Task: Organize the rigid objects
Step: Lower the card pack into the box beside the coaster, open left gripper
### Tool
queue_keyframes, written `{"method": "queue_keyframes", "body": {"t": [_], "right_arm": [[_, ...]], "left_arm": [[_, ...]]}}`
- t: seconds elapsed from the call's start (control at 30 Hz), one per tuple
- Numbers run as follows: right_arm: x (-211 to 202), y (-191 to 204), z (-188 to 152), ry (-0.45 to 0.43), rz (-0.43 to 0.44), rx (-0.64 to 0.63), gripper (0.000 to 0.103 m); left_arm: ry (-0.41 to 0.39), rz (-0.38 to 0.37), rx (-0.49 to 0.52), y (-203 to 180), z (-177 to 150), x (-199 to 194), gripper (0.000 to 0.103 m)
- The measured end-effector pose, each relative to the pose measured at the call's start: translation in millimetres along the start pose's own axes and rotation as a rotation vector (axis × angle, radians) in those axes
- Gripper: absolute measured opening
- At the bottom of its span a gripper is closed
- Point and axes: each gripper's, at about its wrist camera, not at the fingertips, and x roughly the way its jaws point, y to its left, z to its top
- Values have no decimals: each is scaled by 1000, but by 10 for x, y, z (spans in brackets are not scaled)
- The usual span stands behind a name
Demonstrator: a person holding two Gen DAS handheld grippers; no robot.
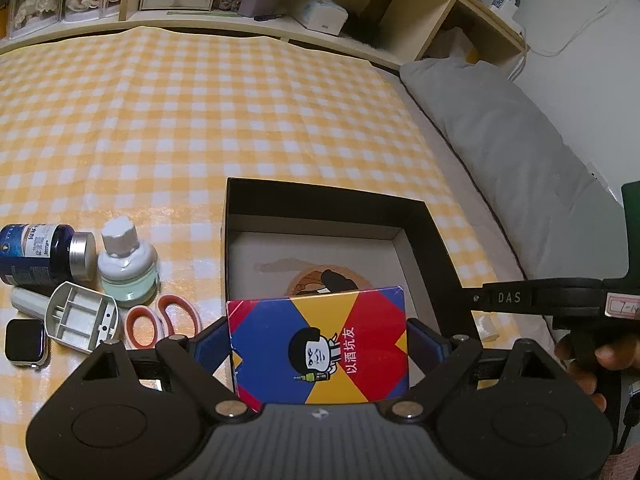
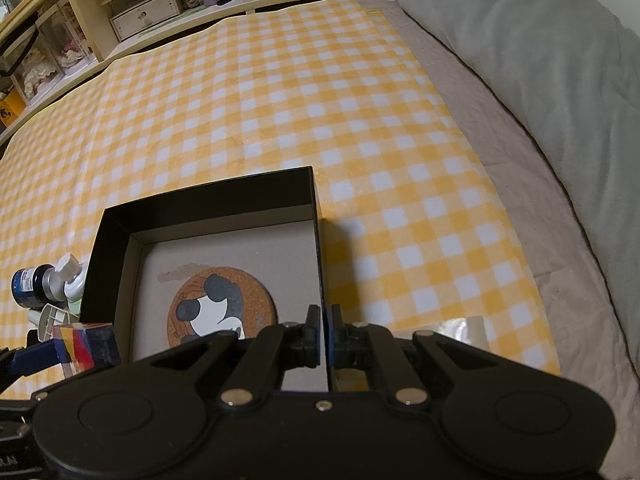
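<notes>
The left tool point(image 1: 319, 346) grips a colourful card box point(image 1: 320, 346) across its width, at the lower centre of the frame, just at the near wall of the black box point(image 1: 436, 232). Its long axis seems to run toward the camera, printed face up. The right tool point(image 2: 323, 334) is closed on the black box's right wall. The step is placing; next, I judge, carry it over the wall, beside the cork coaster point(image 2: 224, 304), and release.

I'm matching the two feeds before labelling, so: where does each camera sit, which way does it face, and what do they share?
Left wrist: on the left gripper, angled down at the black box; its jaws clamp a colourful card box; the person's fingers show at right.
Right wrist: on the right gripper, angled down at that black box, pinching its right wall.
Shared: black box, cartoon coaster, card box, checked cloth, grey pillow.
</notes>
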Motion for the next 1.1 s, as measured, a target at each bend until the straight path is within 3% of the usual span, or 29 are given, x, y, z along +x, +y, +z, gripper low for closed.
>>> {"method": "queue_keyframes", "body": {"t": [0.23,0.77,1.1], "right_arm": [[-7,20,6,3,9,-12,4],[38,5,-1,22,7,-29,3],[44,-33,-32,39,19,-19,3]], "left_arm": [[31,46,-14,-9,17,14,99],[97,53,19,10,-47,35,100],[95,72,37,24,-84,6,100]]}}
